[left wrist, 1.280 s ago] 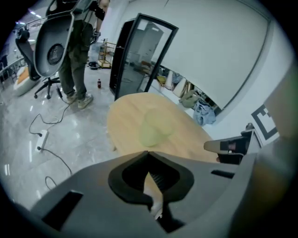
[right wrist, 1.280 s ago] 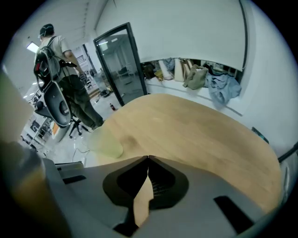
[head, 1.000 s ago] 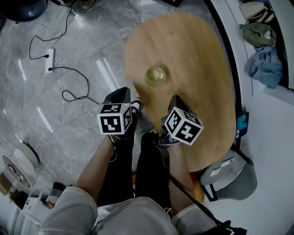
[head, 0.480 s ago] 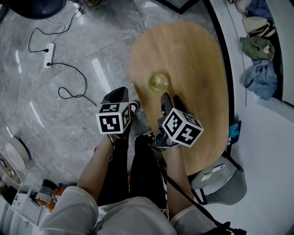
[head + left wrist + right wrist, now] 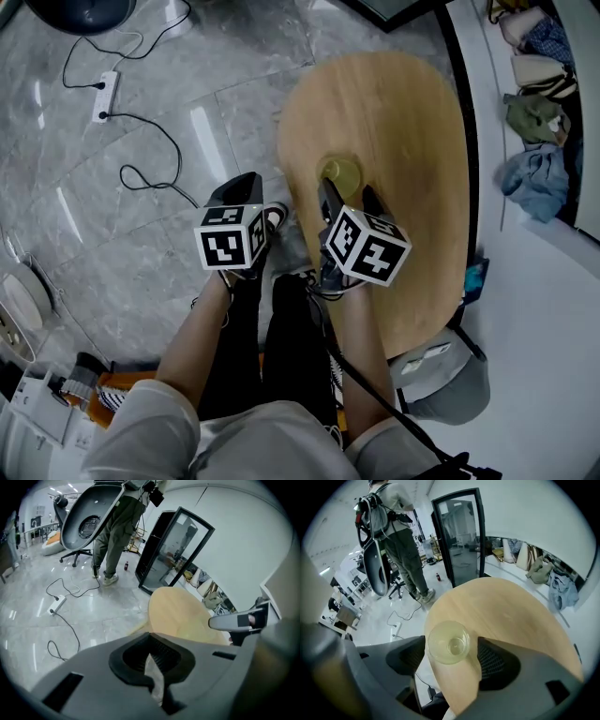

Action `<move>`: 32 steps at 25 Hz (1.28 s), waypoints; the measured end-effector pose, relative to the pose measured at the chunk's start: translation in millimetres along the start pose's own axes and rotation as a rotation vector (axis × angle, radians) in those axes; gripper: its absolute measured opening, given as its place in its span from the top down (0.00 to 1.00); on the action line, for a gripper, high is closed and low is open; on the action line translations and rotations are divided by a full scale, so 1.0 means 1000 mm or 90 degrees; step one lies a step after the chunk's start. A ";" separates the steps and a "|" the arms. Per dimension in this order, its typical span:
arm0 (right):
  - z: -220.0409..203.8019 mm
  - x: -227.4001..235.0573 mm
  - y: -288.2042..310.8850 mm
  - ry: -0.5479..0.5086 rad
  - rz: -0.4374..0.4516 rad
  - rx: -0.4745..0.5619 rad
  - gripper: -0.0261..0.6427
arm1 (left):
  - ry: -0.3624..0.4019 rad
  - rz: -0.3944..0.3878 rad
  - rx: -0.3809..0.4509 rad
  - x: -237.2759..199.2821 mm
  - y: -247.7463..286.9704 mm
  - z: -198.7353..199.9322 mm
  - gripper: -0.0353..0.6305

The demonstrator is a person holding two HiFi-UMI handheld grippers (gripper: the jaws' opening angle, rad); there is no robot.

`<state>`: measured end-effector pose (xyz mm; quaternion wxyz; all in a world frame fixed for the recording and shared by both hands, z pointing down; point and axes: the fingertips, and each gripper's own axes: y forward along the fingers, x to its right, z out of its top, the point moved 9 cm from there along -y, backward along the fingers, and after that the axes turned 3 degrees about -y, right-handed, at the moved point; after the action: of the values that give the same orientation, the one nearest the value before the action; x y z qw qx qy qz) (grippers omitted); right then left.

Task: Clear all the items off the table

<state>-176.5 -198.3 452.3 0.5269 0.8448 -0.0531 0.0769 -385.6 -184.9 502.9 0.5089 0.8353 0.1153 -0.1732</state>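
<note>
Yellowish clear glass cup [image 5: 449, 643] stands upright on the near left part of the oval light wooden table [image 5: 412, 112], close to its left edge. The right gripper [image 5: 345, 188] is angled steeply down over it. Its jaws have just been opening and now stand wide apart, one on each side of the cup, with neither pad pressing on the glass. The left gripper [image 5: 242, 186] hangs to the left of the table, over the grey marble floor [image 5: 141, 253]. Its jaws are together on a pale crumpled scrap [image 5: 153, 674]; what the scrap is made of I cannot tell. Behind the two grippers, the person's legs in black trousers [image 5: 281, 347] stand between the floor and the table's near edge. A grey bin-like container [image 5: 441, 375] sits at the near right, just beside the table's near end. On the floor to the far left lies a white power strip [image 5: 105, 97] with a black cable [image 5: 155, 155] looping away from it. Along the far right, bundled clothes and bags [image 5: 536, 122] lie on a white ledge. Beyond the table stands a black-framed glass door [image 5: 461, 536], and near it a standing person [image 5: 401, 531] carries a grey chair shell [image 5: 377, 573]
</note>
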 end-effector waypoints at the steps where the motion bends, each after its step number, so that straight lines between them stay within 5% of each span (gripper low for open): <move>1: 0.001 -0.003 0.001 -0.010 0.000 -0.003 0.46 | -0.004 0.002 0.001 -0.002 0.000 0.001 0.94; 13: 0.005 -0.008 0.023 -0.069 -0.019 -0.044 0.44 | -0.009 0.005 -0.004 -0.010 0.008 0.007 0.94; 32: 0.007 -0.009 0.029 -0.067 -0.017 -0.052 0.44 | 0.017 -0.003 -0.025 -0.005 0.017 0.002 0.94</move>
<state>-189.9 -217.1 473.2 0.5581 0.8263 -0.0724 0.0231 -384.8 -194.7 517.7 0.5233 0.8272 0.1273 -0.1605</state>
